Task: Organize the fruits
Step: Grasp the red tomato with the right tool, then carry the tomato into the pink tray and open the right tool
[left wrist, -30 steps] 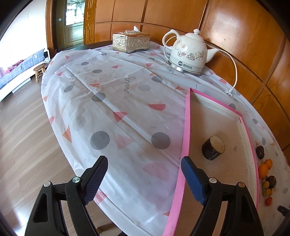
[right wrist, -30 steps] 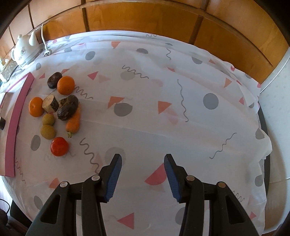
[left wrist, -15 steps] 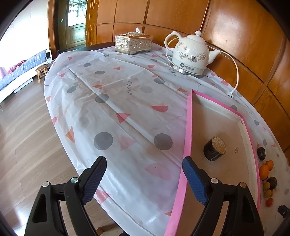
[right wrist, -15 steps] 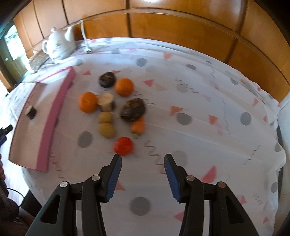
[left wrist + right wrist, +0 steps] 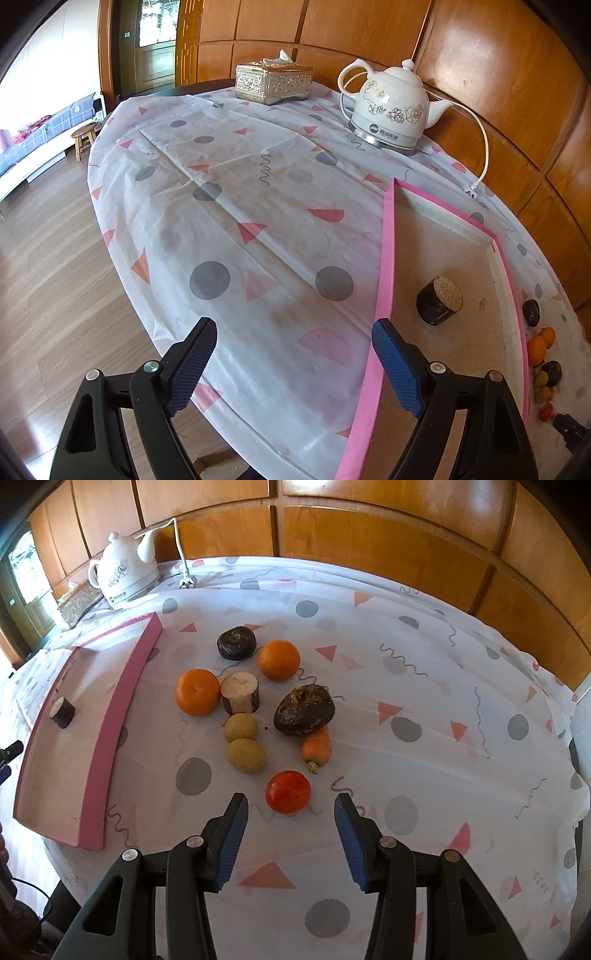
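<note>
Wood-panelled walls curve behind a round table under a white plastic cloth [image 5: 406,635] printed with grey dots and pink triangles. On that cloth the loose produce sits in a cluster just right of the shallow pink-rimmed tray [image 5: 122,709]: a small red tomato [image 5: 288,792] nearest, two yellow-green round fruits [image 5: 245,755], a stubby carrot [image 5: 317,747], two oranges [image 5: 197,692], and dark brown pieces. One dark cut cylinder [image 5: 439,300] already lies in the tray.

Over the last second the right gripper [image 5: 291,834] has swung across from bare cloth, so the tomato now sits just ahead of its empty, partly open jaws; it looks like the next pick. The left gripper [image 5: 291,365] waits wide and empty over the tray's near rim, having opened slightly.
</note>
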